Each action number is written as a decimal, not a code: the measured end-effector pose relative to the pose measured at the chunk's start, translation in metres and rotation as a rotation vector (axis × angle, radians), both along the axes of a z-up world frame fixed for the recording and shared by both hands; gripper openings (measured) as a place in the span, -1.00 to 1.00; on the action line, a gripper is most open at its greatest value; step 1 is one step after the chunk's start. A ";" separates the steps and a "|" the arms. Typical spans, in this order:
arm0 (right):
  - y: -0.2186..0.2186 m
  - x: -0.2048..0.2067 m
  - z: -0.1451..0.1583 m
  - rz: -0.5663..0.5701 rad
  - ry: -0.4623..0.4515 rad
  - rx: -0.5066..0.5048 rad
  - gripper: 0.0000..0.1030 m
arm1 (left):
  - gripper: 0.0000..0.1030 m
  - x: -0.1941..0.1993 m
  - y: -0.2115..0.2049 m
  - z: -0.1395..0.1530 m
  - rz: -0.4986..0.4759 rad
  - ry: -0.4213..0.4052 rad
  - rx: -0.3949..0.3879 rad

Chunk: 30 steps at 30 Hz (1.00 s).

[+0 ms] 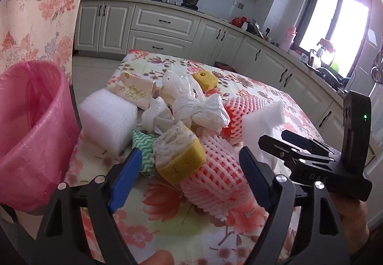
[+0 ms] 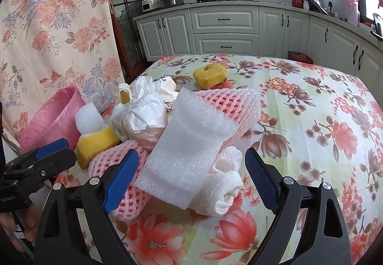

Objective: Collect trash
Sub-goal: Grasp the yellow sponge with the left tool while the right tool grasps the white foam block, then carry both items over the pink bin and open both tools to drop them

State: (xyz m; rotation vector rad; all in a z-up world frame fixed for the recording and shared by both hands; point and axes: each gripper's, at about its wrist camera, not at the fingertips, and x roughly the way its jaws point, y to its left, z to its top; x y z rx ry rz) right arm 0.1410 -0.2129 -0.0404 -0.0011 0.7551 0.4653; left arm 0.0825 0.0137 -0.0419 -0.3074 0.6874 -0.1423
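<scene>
We're over a table (image 2: 311,106) w/ a flowered cloth, kitchen cabinets (image 2: 225,27) running behind it. At the table's left edge sits a pink bin (image 1: 31,130) lined w/ a pink bag, mouth open, just beside the trash heap.

The trash is bunched toward the table's left side, well clear of the right edge. Biggest pieces: a white foam sheet (image 2: 186,145) lying slanted across a pink foam net (image 2: 229,102); a white foam block (image 1: 107,118) at the left edge next to the bin; a second pink net (image 1: 215,176) near the front edge. On that net leans a yellow sponge (image 1: 179,157) w/ a frayed white top. Behind: crumpled white plastic bags (image 1: 198,109), a printed paper cup (image 1: 136,92) on its side, a green-white zigzag cloth (image 1: 143,145) partly under the sponge. A rolled white paper towel (image 2: 227,188) lies under the foam sheet's front corner. Smallest, alone toward the far edge, a yellow chunk w/ a hole (image 2: 209,75).

Our left gripper (image 1: 189,169) has its blue pads apart, either side of the sponge and net, not pressing on them. Our right gripper (image 2: 191,181) is also spread wide, pads flanking the foam sheet and towel, no contact that we can see. Each gripper shows in the other's view, a hand (image 1: 354,224) behind it.
</scene>
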 end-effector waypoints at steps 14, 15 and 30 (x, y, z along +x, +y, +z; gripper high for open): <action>0.014 0.006 -0.011 0.045 0.028 -0.037 0.19 | -0.31 0.018 0.006 -0.012 -0.010 0.118 -0.046; 0.012 0.004 -0.009 0.041 0.021 -0.036 0.18 | -0.32 0.015 0.006 -0.008 -0.011 0.109 -0.046; 0.032 -0.033 0.069 0.077 -0.103 0.029 0.19 | -0.34 -0.041 0.045 0.078 0.050 -0.081 0.026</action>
